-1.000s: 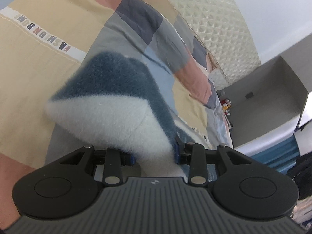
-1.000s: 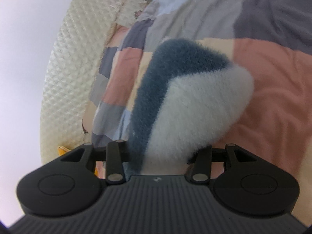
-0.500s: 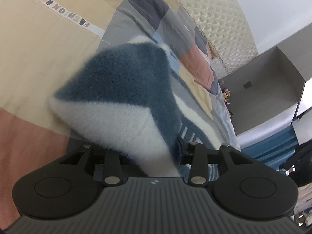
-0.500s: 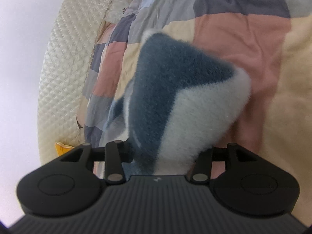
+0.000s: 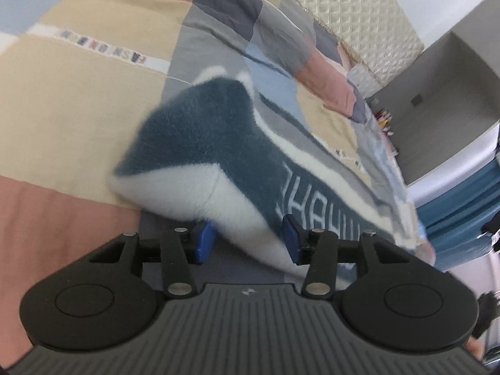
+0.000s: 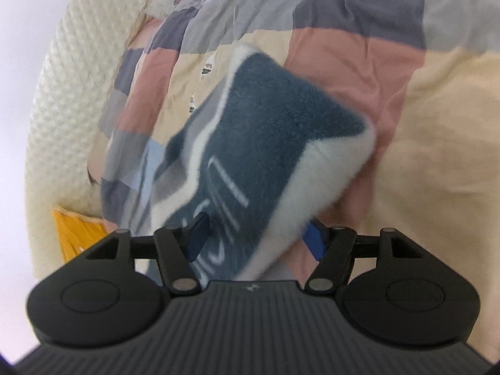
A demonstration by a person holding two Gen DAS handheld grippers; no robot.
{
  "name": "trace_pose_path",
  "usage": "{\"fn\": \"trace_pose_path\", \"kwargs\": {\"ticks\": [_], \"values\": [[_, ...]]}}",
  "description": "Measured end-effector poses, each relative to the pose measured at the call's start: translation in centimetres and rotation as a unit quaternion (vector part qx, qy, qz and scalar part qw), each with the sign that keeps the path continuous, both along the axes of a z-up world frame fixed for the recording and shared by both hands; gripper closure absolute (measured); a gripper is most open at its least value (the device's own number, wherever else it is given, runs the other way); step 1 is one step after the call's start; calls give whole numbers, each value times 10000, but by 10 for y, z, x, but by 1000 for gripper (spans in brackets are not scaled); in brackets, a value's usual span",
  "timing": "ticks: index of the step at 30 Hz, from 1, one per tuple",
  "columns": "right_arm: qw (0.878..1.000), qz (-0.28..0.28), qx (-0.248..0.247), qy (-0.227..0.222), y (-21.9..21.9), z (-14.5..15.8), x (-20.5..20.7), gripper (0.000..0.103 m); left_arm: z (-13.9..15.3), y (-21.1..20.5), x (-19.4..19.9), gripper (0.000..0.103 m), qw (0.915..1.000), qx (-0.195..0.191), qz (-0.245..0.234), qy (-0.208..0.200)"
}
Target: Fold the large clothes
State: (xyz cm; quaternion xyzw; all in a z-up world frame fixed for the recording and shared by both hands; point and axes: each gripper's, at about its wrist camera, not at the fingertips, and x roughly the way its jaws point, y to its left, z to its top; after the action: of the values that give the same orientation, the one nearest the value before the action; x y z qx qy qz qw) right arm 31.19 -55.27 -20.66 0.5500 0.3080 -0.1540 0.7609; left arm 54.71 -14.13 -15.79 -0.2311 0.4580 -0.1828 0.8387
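Patchwork quilt (image 5: 93,100) under fuzzy blue-white garment (image 5: 203,143)

The left gripper (image 5: 247,237) points steeply downward, and its jaws are opening, with a fold of fleece garment (image 5: 203,150) between the blue pads (image 5: 202,242). The right gripper (image 6: 256,237) points downward at a similar angle; its jaws are also opening, with the same garment lying between them and a gap visible at the right-hand pad.
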Motion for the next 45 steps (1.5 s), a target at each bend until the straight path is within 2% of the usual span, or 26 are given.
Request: {"fn": "trace_pose_path", "kwargs": {"ticks": [4, 12, 16, 21, 25, 32, 37, 40, 42, 45], "values": [[9992, 229, -320, -85, 12, 25, -20, 36, 34, 3, -23, 50, 9986, 471, -73, -226], [9907, 689, -1078, -463, 43, 91, -58, 36, 122, 13, -86, 50, 9917, 882, -187, -914], [9804, 905, -1592, -732, 66, 131, -83, 36, 161, 18, -127, 50, 9874, 983, -244, -1215], [9641, 1068, -2214, -1008, 92, 173, -122, 36, 198, 17, -184, 50, 9767, 1315, -370, -1655], [9462, 1197, -2747, -1223, 111, 198, -161, 36, 218, 11, -229, 50, 9682, 1460, -545, -1958], [9085, 1374, -3663, -1466, 144, 226, -222, 36, 240, 5, -306, 50, 9558, 1398, -752, -2476], [8867, 1414, -4097, -1608, 166, 230, -260, 36, 245, 0, -358, 50, 9458, 1398, -954, -2772], [8759, 1456, -4293, -1653, 180, 228, -278, 36, 245, 2, -379, 50, 9445, 1341, -991, -2829], [8712, 1470, -4369, -1688, 187, 227, -288, 36, 244, 4, -393, 50, 9435, 1337, -983, -2867], [8647, 1516, -4472, -1713, 199, 224, -300, 36, 243, 4, -412, 50, 9369, 1520, -955, -3001]]}}
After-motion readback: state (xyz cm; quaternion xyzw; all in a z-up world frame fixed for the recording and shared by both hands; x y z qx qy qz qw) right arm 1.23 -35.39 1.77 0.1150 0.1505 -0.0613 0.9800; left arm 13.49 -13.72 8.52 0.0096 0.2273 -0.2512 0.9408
